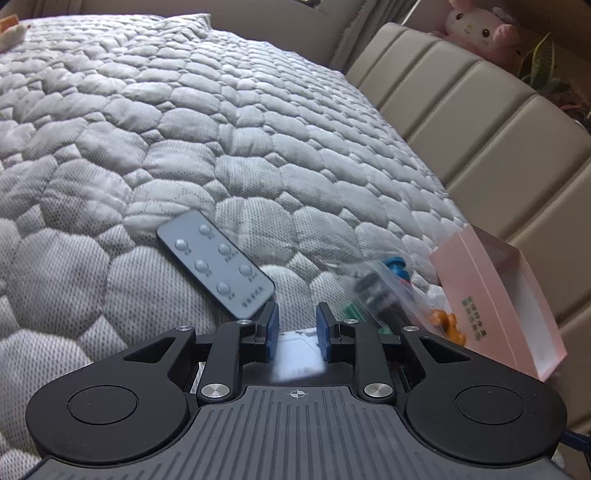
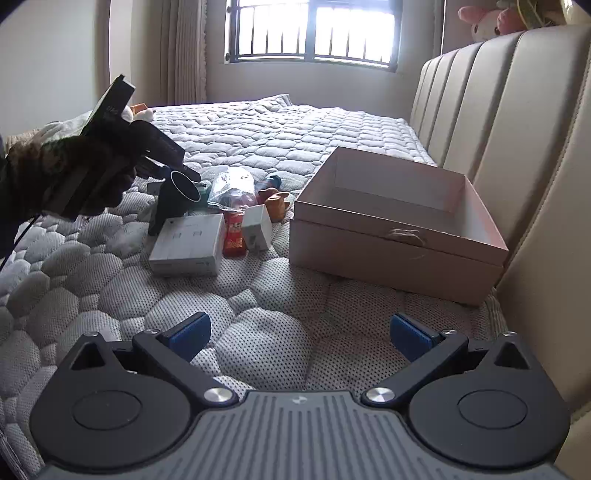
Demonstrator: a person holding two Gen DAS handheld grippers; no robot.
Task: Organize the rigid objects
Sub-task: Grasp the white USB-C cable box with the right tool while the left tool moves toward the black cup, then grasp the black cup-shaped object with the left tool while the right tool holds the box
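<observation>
- The setting is presenting as a bedroom in a home.
- A quilted grey mattress cover is spanning a wide bed.
- A padded beige headboard with vertical channels is running along the bed's side.
- A pink plush toy is sitting on top of the headboard.
- Daylight is entering through a barred window, with a curtain hanging beside it.
</observation>
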